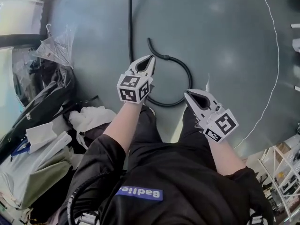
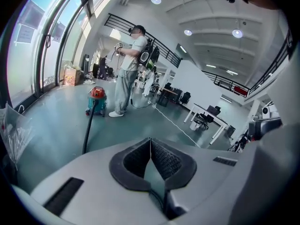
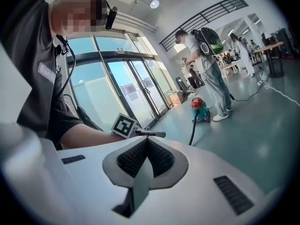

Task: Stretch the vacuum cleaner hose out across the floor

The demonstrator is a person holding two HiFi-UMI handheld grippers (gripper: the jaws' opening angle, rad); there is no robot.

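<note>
Nothing of the stretching can be counted as done. In the head view the black hose (image 1: 190, 78) is seen running down the grey floor (image 1: 225, 27) from the top edge. It passes behind the left gripper (image 1: 151, 58) and curls round into an open loop, with its free end hooked back towards the top of the loop. The loop lies on the floor between the 2 grippers and beyond them.

The hose is held by neither gripper. In the left gripper view the jaws are closed tip to tip, and only floor is seen through the small gap behind the tips. The right gripper (image 1: 187, 94) is closed in the same way and is likewise empty. Both are held above the floor, and no contact with the hose can be made out.

At the hose's far end the vacuum cleaner (image 2: 96, 97), red-topped on a teal body, is seen standing well away beside another person (image 2: 129, 69). A thin white cable (image 1: 276, 55) runs along the floor at the right, and a heap of bags and cloth (image 1: 47, 139) lies at the left.

All of the work is judged to remain. The jaws must be opened, the loose end or the loop must be gripped, and the curl must be drawn out straight away from the vacuum cleaner.
</note>
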